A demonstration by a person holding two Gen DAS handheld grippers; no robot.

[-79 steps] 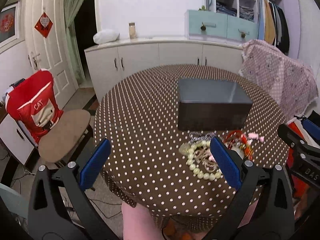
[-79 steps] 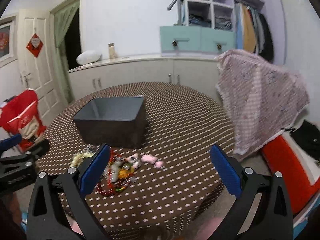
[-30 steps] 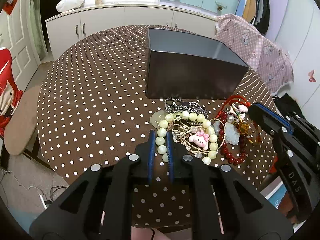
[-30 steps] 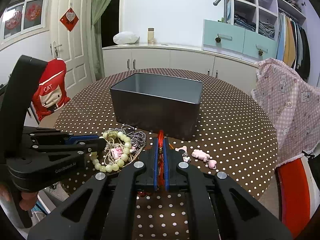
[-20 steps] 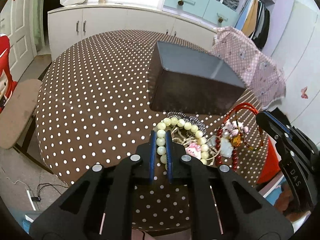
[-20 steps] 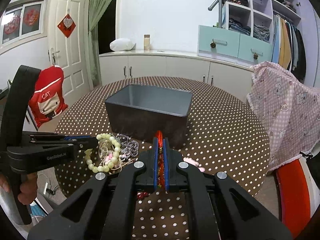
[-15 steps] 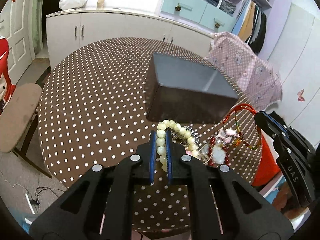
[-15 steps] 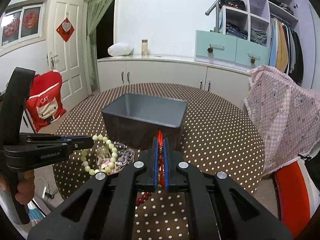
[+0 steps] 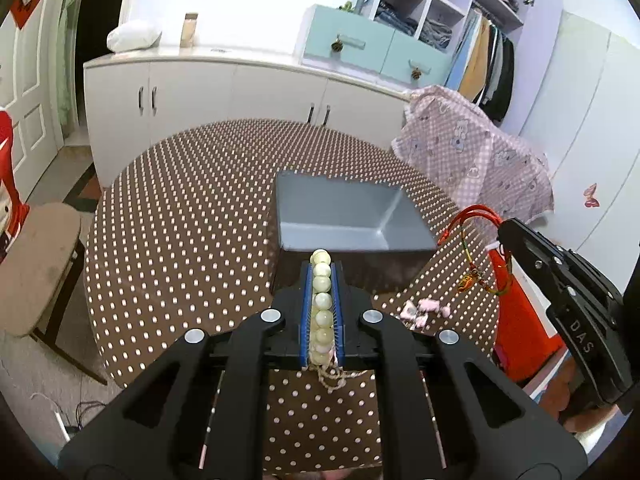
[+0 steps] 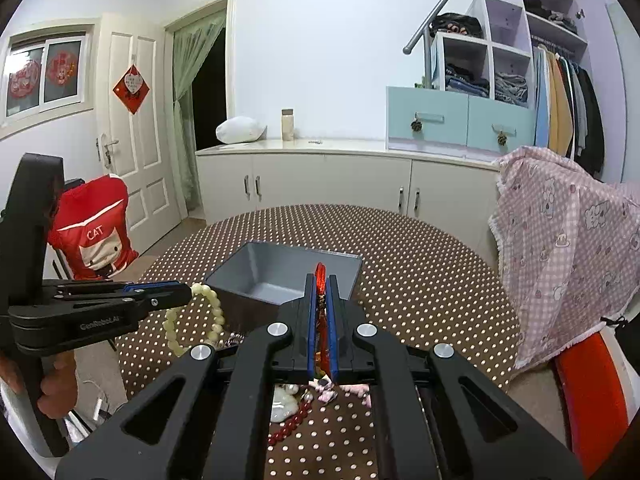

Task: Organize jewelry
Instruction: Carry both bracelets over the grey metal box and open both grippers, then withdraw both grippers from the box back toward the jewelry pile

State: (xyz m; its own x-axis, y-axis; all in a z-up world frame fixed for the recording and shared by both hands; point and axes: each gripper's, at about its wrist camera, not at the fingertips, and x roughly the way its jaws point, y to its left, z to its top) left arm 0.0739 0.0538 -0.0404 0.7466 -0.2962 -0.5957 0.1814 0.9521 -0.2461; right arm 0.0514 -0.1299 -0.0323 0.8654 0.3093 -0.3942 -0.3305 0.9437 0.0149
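My left gripper is shut on a pale green bead bracelet, which hangs in a loop above the table in the right wrist view. My right gripper is shut on a red cord necklace; its red loop and dangling charms show at the right of the left wrist view. An open grey box stands on the table just beyond both grippers, with nothing inside it. Small pink trinkets lie on the cloth in front of the box. A white pendant and dark red beads hang or lie under my right gripper.
The round table wears a brown cloth with white dots. A chair with a red cover stands at the left, a chair draped in pink checked fabric at the right. White cabinets line the back wall. A hand holds the left gripper.
Both grippers shut on jewelry from the pile and rose with it; the bead bracelet and the red cord necklace now hang off the table, closer to the grey box.
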